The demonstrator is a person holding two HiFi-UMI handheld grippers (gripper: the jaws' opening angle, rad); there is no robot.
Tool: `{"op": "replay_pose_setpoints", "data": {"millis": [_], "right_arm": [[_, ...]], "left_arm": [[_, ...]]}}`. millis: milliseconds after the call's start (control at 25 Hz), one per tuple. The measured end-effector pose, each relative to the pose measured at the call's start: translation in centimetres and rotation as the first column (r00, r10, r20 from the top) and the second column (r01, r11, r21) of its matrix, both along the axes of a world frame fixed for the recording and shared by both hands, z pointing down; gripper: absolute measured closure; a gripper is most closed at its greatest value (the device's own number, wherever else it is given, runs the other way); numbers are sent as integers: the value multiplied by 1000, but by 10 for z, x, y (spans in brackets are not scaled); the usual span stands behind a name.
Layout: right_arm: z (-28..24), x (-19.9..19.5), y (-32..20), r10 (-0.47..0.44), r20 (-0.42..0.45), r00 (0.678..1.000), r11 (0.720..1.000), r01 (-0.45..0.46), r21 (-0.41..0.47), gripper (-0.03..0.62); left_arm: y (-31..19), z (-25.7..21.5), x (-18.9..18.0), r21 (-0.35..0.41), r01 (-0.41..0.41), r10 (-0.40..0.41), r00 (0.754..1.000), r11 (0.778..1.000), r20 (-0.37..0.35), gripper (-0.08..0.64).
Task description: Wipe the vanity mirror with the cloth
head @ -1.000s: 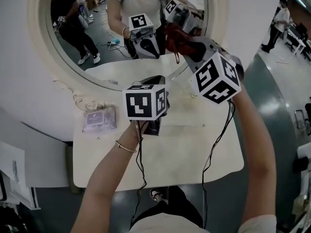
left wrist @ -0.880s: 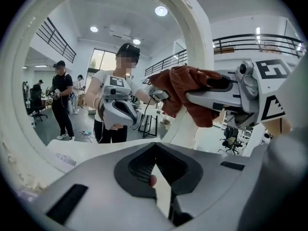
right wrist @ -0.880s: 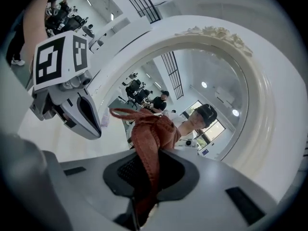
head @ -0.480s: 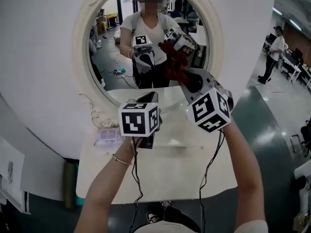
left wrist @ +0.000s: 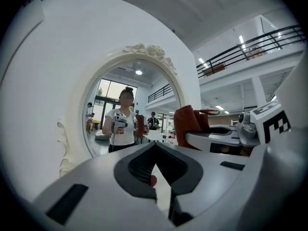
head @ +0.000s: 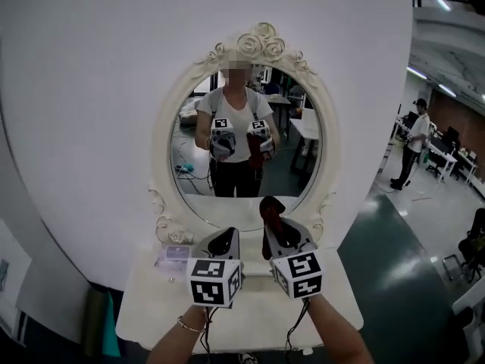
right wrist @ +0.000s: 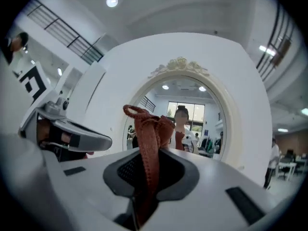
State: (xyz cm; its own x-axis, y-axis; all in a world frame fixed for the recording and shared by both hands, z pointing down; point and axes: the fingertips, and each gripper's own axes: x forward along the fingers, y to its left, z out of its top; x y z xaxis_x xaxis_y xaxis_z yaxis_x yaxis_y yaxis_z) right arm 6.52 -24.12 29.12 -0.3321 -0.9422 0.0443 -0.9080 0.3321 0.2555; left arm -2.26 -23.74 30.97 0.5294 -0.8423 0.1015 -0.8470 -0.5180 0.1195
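Note:
The oval vanity mirror [head: 241,146] in its cream carved frame hangs on the white wall above a small table. Both grippers sit side by side below the frame's lower rim, apart from the glass. My right gripper [head: 276,230] is shut on a rust-red cloth [head: 269,208], which sticks up past its jaws toward the frame's bottom edge. In the right gripper view the cloth [right wrist: 149,138] hangs folded between the jaws of the gripper [right wrist: 150,179], with the mirror [right wrist: 195,124] behind. My left gripper [head: 225,242] is shut with nothing in it [left wrist: 155,166]. The mirror [left wrist: 127,117] fills its view.
A white table [head: 151,309] stands under the mirror, with a small clear packet [head: 175,254] at its back left. A teal object [head: 107,332] leans low on the left. A person [head: 409,144] stands far off at the right on the grey floor.
Both grippers have come back and down from the mirror glass to below its rim. The cloth has left the glass, and the whole mirror now shows.

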Motion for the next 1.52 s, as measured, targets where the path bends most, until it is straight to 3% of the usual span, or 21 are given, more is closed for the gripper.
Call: {"op": "replay_pose_setpoints", "data": {"millis": [200, 440, 760, 1120, 1520], "right_arm": [[65, 2, 30, 73, 183, 980, 990, -48, -136, 529], [118, 5, 59, 138, 248, 959, 963, -72, -259, 529], [137, 17, 82, 125, 304, 944, 955, -31, -296, 529], [129, 44, 82, 112, 364, 924, 959, -5, -282, 529], [127, 44, 80, 60, 371, 927, 956, 54, -288, 531]], "left_arm": [[30, 53, -17, -64, 60, -61, 998, 996, -10, 557], [54, 102, -25, -175, 118, -124, 992, 978, -22, 557], [75, 120, -8, -231, 159, -165, 986, 960, -6, 557], [74, 107, 10, -198, 183, -180, 983, 963, 36, 557], [74, 116, 16, -237, 182, -184, 983, 954, 15, 557]]}}
